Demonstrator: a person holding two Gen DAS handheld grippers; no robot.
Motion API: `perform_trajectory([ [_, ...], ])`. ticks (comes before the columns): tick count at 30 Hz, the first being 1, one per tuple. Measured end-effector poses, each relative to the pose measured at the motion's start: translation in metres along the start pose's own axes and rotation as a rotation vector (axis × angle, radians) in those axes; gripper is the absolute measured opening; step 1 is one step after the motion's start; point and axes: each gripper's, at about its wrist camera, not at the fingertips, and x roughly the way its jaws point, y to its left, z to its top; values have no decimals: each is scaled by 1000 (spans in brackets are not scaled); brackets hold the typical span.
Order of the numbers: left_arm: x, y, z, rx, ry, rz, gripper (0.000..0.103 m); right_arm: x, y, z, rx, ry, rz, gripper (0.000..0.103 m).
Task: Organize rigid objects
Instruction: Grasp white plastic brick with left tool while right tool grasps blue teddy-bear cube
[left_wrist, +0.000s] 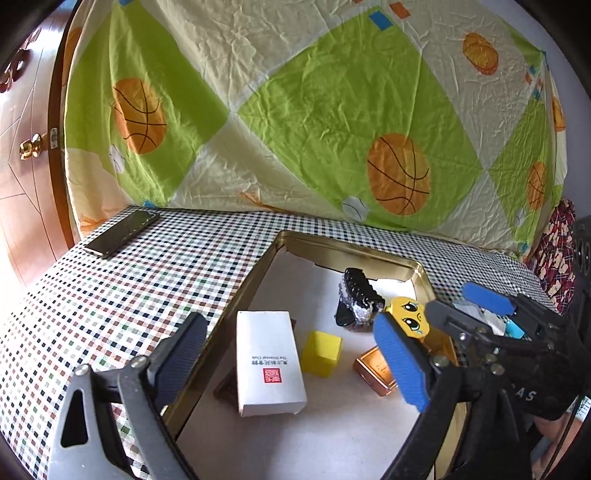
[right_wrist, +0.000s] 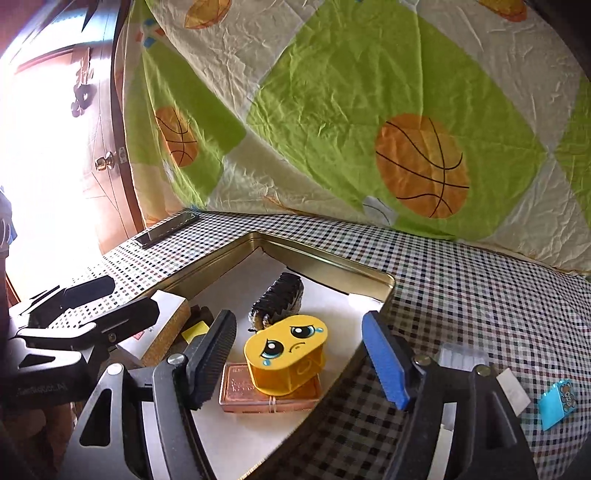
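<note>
On the checked tablecloth (left_wrist: 140, 280): a shallow gold tin tray (right_wrist: 317, 258) lined with white paper, holding the sorted pieces.
Left gripper (left_wrist: 291, 354): jaws wide apart and empty, poised over the tray's near-left part, one finger outside the rim at 9 o'clock.
Right gripper (right_wrist: 301, 360): jaws spread, clamping nothing, the crying-face box between the fingers but touching neither.
Crying-face box (right_wrist: 286, 356): yellow oval, resting tilted on the copper tin, near the tray's 4 o'clock corner.
Copper tin (right_wrist: 240, 391): flat, under the yellow box, near the tray's front edge.
White carton (left_wrist: 267, 365): lying flat at the tray's 8 o'clock side, over a dark flat item.
Yellow cube (left_wrist: 321, 352): just beside the carton, toward 3 o'clock.
Black beaded piece (left_wrist: 356, 297): upright near the tray's 1 o'clock wall.
Phone (left_wrist: 123, 232): at the cloth's 10 o'clock corner, well apart from the tray.
Blue bear card (right_wrist: 557, 402): on the cloth at 4 o'clock, outside the tray.
</note>
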Motion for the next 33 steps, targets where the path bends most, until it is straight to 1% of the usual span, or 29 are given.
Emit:
perform_trajectory([
  [3,-6,-12,-2,0,-17,-22,98,-22,-24,-13,17,-24,-50,73],
  [5,-9,-26,-3,12,-20,-47,98,-37,-44,-22,40,-33,-92,73],
  [9,-11,-65,-7,55,-25,-95,99,-62,-82,-34,85,-37,-187,74],
  [14,-7,-118,-14,112,-10,-151,100,-82,-124,-46,163,-44,-277,75],
  [19,-6,-162,-19,189,-3,-189,100,-90,-153,-57,217,-34,-333,76],
  [23,2,-189,-29,252,26,-201,99,-100,-170,-61,267,-39,-350,76],
  [25,10,-198,-34,267,59,-213,96,-103,-175,-63,279,-37,-359,77],
  [30,29,-215,-45,305,154,-235,79,-107,-187,-66,329,-39,-358,79],
  [31,34,-218,-47,313,180,-239,78,-107,-189,-67,340,-37,-359,80],
  [32,39,-219,-47,312,209,-255,71,-106,-190,-67,350,-34,-359,80],
  [33,44,-219,-47,304,232,-267,62,-105,-192,-67,357,-29,-358,80],
])
